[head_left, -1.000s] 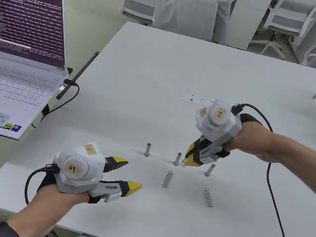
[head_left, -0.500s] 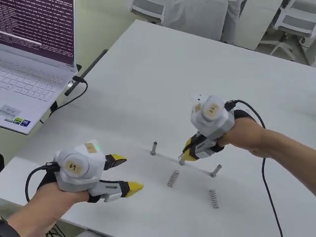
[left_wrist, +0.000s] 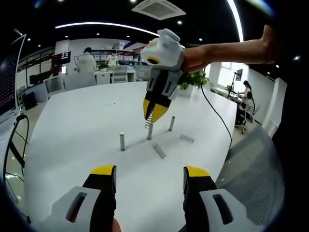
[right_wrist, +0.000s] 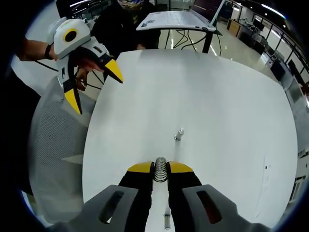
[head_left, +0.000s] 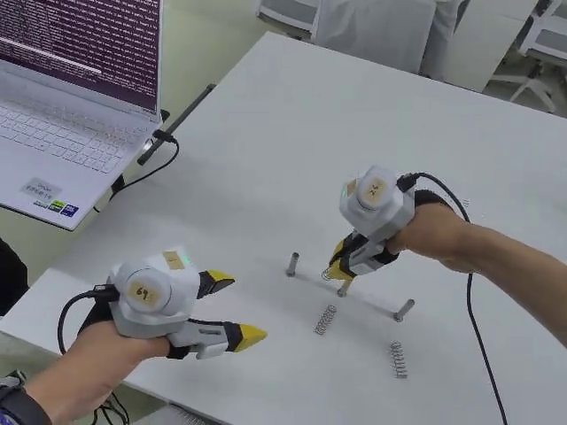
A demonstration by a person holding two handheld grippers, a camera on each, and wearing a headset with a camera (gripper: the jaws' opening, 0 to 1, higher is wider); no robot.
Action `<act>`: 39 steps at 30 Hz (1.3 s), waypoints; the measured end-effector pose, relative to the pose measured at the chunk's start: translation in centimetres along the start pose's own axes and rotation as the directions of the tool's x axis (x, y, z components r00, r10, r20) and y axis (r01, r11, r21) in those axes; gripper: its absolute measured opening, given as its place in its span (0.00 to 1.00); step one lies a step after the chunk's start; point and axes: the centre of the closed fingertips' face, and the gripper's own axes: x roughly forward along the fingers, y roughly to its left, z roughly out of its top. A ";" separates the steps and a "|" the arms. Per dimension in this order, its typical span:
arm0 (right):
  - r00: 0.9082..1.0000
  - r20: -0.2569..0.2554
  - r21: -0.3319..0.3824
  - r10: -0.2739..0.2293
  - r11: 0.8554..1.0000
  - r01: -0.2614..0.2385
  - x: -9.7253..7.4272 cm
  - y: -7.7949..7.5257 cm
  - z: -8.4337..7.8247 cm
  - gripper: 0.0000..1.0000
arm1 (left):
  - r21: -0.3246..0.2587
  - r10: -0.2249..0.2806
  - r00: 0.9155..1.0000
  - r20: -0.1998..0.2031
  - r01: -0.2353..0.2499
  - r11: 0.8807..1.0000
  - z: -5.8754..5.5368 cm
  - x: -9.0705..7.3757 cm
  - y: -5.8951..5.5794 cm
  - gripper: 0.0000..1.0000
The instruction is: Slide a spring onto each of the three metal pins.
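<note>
since a second ago the right tongs (head_left: 333, 270), pinched on a spring (right_wrist: 160, 169), have swung over the middle pin (head_left: 344, 289) by the near edge of the tabletop (head_left: 266, 133) to thread it, while the left tongs (head_left: 241, 307) wait open and empty.

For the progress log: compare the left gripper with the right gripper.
The left gripper is open and empty; the right gripper is shut on a spring. The left gripper lies roughly level; the right gripper points down over the middle pin. Both have yellow-tipped fingers.
</note>
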 end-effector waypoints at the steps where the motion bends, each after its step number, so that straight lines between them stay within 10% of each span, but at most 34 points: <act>1: 1.000 0.000 0.002 -0.002 1.000 0.002 0.0 -0.1 0.1 0.08 | -0.001 0.002 1.000 0.001 -0.002 1.000 0.0 0.0 0.0 0.51; 39: 1.000 -0.013 -0.041 0.013 0.999 -0.013 2.9 -3.1 3.4 0.09 | -0.028 0.019 1.000 -0.004 -0.019 0.999 -0.1 -0.3 0.4 0.50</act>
